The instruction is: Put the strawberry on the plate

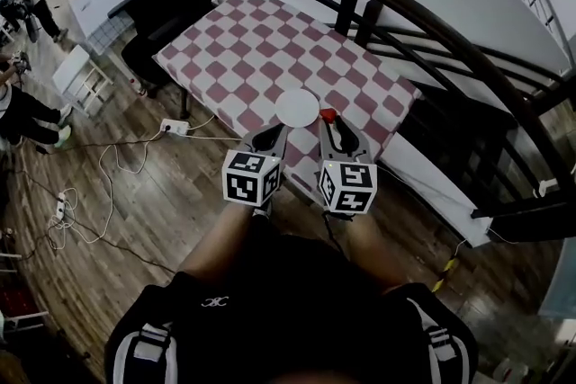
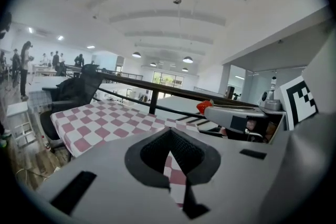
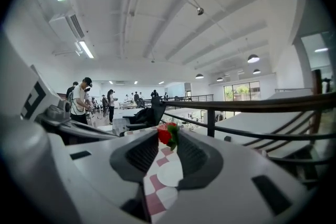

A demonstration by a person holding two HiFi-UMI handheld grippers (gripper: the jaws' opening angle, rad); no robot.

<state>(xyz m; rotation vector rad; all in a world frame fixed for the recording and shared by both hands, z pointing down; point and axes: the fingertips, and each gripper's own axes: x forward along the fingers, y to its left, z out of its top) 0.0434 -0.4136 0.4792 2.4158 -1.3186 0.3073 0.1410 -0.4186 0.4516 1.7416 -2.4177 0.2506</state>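
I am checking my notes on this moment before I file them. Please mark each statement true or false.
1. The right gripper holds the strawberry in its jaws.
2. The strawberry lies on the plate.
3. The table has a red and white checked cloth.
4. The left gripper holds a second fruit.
1. True. The right gripper has its jaws closed on the strawberry.
2. False. The strawberry is held at the jaw tips, beside the white plate in the head view; the plate is bare.
3. True. The checked cloth covers the table.
4. False. The left gripper has its jaws together at the tips, with nothing between them.
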